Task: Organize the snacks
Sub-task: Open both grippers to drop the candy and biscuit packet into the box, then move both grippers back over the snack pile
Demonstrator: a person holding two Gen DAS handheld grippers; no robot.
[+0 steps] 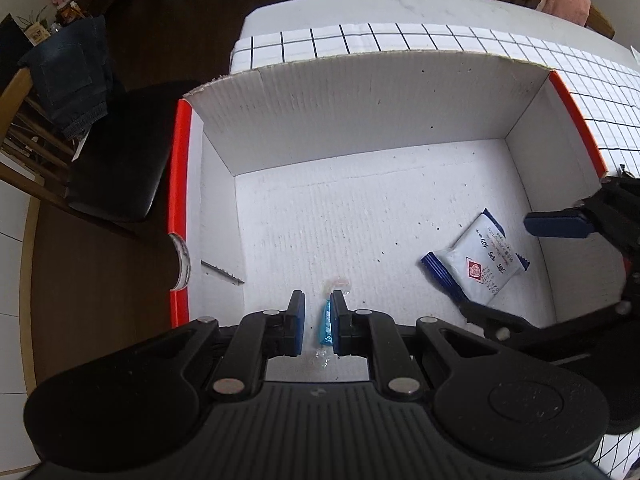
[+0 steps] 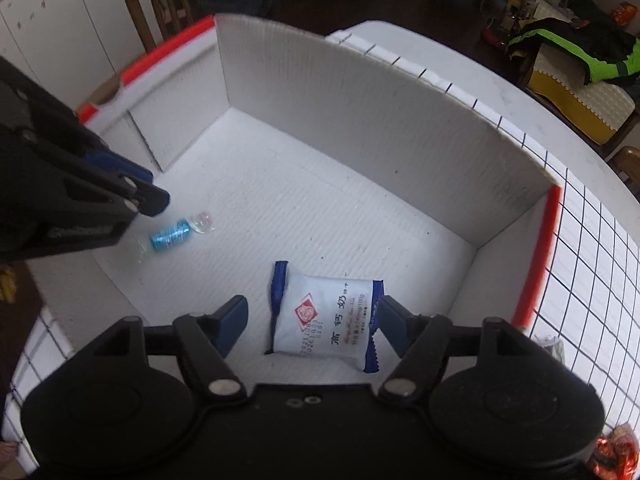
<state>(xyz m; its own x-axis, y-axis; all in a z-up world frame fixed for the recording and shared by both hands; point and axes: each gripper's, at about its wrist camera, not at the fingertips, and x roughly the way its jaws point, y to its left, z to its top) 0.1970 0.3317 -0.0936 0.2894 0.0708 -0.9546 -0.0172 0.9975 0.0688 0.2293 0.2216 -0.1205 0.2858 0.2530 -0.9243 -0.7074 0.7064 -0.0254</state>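
Note:
A white cardboard box (image 1: 360, 120) with red rims stands on a table; it shows in the right wrist view too (image 2: 360, 92). A small blue wrapped candy (image 1: 326, 324) lies on the box floor between the fingers of my left gripper (image 1: 318, 322), which is open, with the candy against its right pad. The candy (image 2: 170, 235) lies loose beside the left gripper in the right wrist view. A white and blue snack packet (image 2: 324, 316) lies on the floor between the wide-open fingers of my right gripper (image 2: 312, 320). The packet (image 1: 478, 262) shows at the box's right side.
A grid-patterned cloth (image 1: 440, 38) covers the table behind and beside the box. A black chair (image 1: 116, 152) with jeans over it stands to the left. Red-wrapped snacks (image 2: 616, 454) lie on the cloth outside the box at bottom right.

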